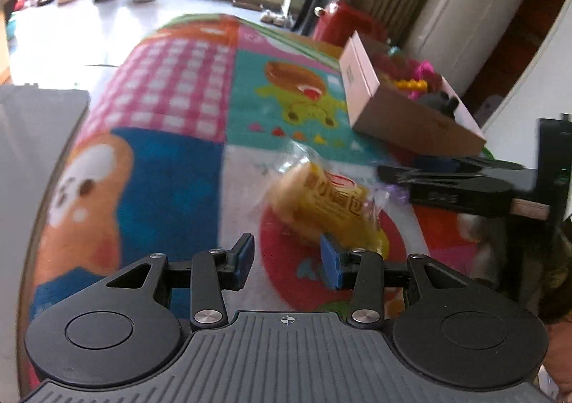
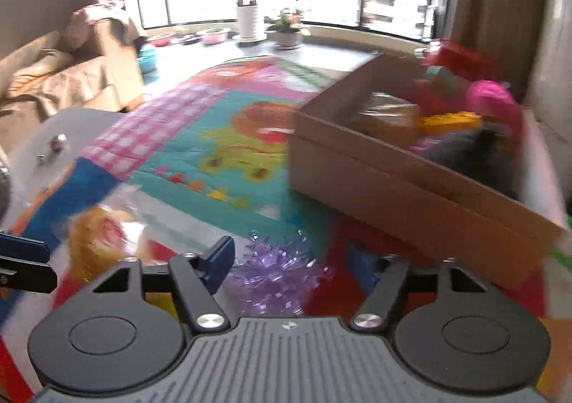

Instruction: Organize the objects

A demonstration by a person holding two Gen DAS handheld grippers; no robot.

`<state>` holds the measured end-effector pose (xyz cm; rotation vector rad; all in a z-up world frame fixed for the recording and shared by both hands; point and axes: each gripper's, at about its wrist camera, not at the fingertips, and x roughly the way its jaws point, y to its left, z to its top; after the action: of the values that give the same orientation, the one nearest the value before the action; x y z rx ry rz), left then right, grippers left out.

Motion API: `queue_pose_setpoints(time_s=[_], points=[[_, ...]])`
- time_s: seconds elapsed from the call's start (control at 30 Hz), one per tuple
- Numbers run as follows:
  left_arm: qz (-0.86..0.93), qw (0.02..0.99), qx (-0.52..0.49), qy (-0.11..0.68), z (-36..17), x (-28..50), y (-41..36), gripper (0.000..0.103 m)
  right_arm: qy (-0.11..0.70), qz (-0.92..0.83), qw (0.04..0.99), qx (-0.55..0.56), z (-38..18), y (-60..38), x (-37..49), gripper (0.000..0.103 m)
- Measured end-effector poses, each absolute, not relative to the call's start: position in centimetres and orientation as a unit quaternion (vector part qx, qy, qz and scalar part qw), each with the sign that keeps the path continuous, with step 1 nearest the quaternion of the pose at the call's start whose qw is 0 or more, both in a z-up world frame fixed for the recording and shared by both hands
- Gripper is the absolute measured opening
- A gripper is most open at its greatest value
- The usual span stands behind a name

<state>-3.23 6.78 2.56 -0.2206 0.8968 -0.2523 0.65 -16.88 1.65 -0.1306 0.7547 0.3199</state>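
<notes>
Clearly both tools stand open and hold nothing. The left gripper (image 1: 286, 260) has its blue pads (image 1: 330, 260) spread wide, the right-hand pad just beside the near end of a yellow snack packet (image 1: 321, 204) that lies on the colourful play mat (image 1: 171, 138); whether pad and wrapper touch cannot be told through the blur. The spread suits the packet's breadth, so a grasp looks to be in preparation. The right gripper (image 2: 291, 260) is likewise parted over a purple tinsel ball (image 2: 275, 276), which sits between its fingers and low on the mat, unclasped as far as can be seen; its right finger is smeared by motion.

Outward, the cardboard box (image 2: 393, 185) stands to the right of both tools, already holding pink, yellow and dark toys, and is likely the destination. Its near wall rises as an edge to be cleared, so each item probably needs lifting before travelling across. Packet and tinsel lie close together, leaving the two tools little room. To the left the mat is bare and gives free room.
</notes>
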Motion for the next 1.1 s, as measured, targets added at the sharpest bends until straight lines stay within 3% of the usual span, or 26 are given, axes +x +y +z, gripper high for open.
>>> queue_pose_setpoints(time_s=[0.17,0.2,0.3,0.37,0.4,0.5,0.7,0.87,0.97,1.1], points=[[-0.156,0.887,-0.069,0.429,1.6,-1.7,3.6,0.048,0.374,0.099,0.922,-0.028,1.4,-23.5,-1.0,0.067],[-0.161,0.887,-0.06,0.429,1.5,-1.4,2.8,0.05,0.374,0.089,0.923,-0.02,1.3,-24.7,-1.4,0.072],[-0.175,0.885,-0.05,0.428,1.4,-0.5,1.0,0.073,0.376,0.068,0.924,0.008,0.7,-27.1,-1.9,0.089],[-0.187,0.881,-0.052,0.432,1.1,-0.2,-0.1,0.098,0.368,0.069,0.927,0.019,0.6,-27.6,-2.1,0.089],[-0.187,0.881,-0.052,0.432,0.9,-0.1,-0.5,0.1,0.367,0.068,0.928,0.017,0.6,-27.5,-2.1,0.09],[-0.161,0.888,-0.06,0.426,0.8,-0.1,-1.2,0.1,0.367,0.067,0.928,-0.002,0.3,-26.9,-1.9,0.095],[-0.108,0.888,-0.195,0.402,1.8,1.2,1.4,0.1,0.36,0.071,0.93,-0.012,0.3,-26.4,-2.4,0.101],[-0.063,0.901,-0.184,0.387,2.7,4.7,1.0,0.1,0.351,0.072,0.933,-0.028,0.4,-25.8,-2.9,0.103],[-0.055,0.915,-0.123,0.381,2.5,6.1,-0.3,0.1,0.346,0.068,0.935,-0.036,0.5,-25.5,-3.1,0.103],[-0.071,0.912,-0.093,0.392,1.7,5.4,-0.8,0.093,0.362,0.085,0.928,-0.017,0.7,-24.9,-2.0,0.103]])
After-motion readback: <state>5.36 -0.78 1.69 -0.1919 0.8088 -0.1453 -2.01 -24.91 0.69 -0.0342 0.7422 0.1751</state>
